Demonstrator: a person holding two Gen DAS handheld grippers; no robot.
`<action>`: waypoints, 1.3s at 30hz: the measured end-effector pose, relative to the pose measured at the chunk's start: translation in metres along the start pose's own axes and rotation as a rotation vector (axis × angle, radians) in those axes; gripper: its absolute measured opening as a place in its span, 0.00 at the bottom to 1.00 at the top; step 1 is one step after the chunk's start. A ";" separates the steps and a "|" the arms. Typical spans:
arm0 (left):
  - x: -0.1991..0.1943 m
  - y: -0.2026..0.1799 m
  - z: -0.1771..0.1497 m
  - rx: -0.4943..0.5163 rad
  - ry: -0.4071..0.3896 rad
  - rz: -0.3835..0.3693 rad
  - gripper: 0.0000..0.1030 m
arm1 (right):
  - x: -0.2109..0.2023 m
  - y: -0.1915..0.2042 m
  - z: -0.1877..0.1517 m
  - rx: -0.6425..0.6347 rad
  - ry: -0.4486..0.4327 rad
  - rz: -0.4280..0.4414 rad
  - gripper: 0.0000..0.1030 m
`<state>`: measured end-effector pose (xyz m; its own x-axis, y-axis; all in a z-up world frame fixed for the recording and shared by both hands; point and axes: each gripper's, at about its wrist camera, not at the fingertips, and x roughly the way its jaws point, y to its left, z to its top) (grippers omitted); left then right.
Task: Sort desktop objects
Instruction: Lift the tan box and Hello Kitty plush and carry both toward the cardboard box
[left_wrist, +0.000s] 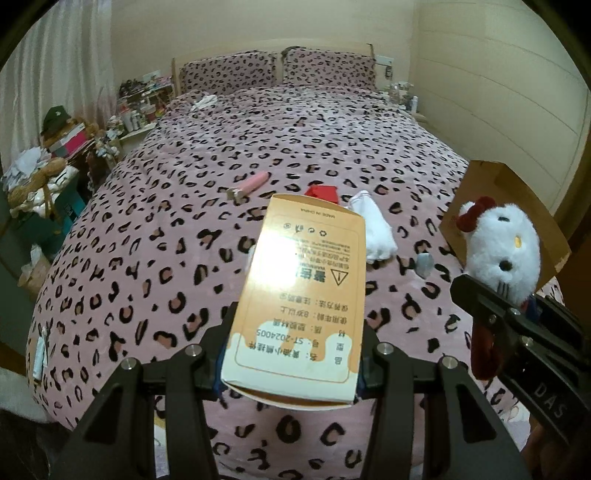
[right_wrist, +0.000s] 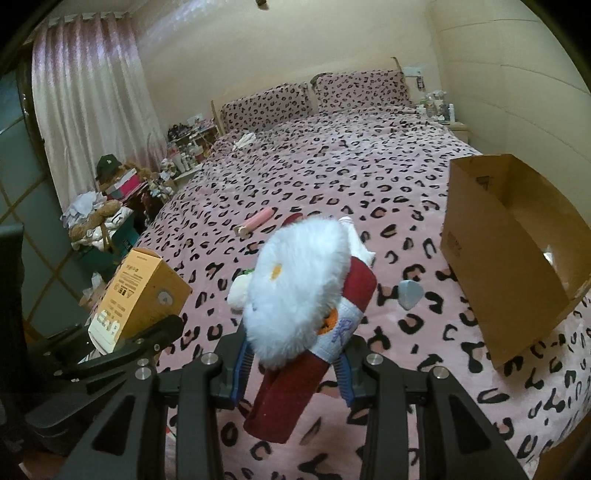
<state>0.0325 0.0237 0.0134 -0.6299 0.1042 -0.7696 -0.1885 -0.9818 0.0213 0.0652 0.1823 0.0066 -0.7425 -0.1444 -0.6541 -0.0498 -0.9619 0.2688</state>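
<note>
Sorting is partly done at best. Your left gripper (left_wrist: 291, 354) clamps the orange carton (left_wrist: 303, 295) and your right gripper (right_wrist: 291, 365) clamps the plush cat (right_wrist: 299, 284) — both aloft, left of the cardboard box (right_wrist: 491, 258). Box interior: apparently empty. Left of it on the bedspread (right_wrist: 369, 177) — pink tube (right_wrist: 258, 221), grey piece (right_wrist: 410, 293), white cloth (left_wrist: 373, 229), red item (left_wrist: 322, 192).
</note>
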 end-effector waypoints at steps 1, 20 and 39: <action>0.000 -0.004 0.001 0.006 0.000 -0.006 0.48 | -0.003 -0.003 0.000 0.003 -0.005 -0.008 0.37; -0.008 -0.076 0.007 0.150 -0.021 -0.165 0.48 | -0.052 -0.057 -0.007 0.097 -0.070 -0.150 0.37; -0.004 -0.122 0.003 0.250 -0.003 -0.278 0.48 | -0.085 -0.090 -0.014 0.138 -0.097 -0.251 0.37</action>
<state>0.0562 0.1438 0.0160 -0.5311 0.3621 -0.7660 -0.5306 -0.8470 -0.0325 0.1420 0.2774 0.0277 -0.7556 0.1232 -0.6433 -0.3255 -0.9229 0.2056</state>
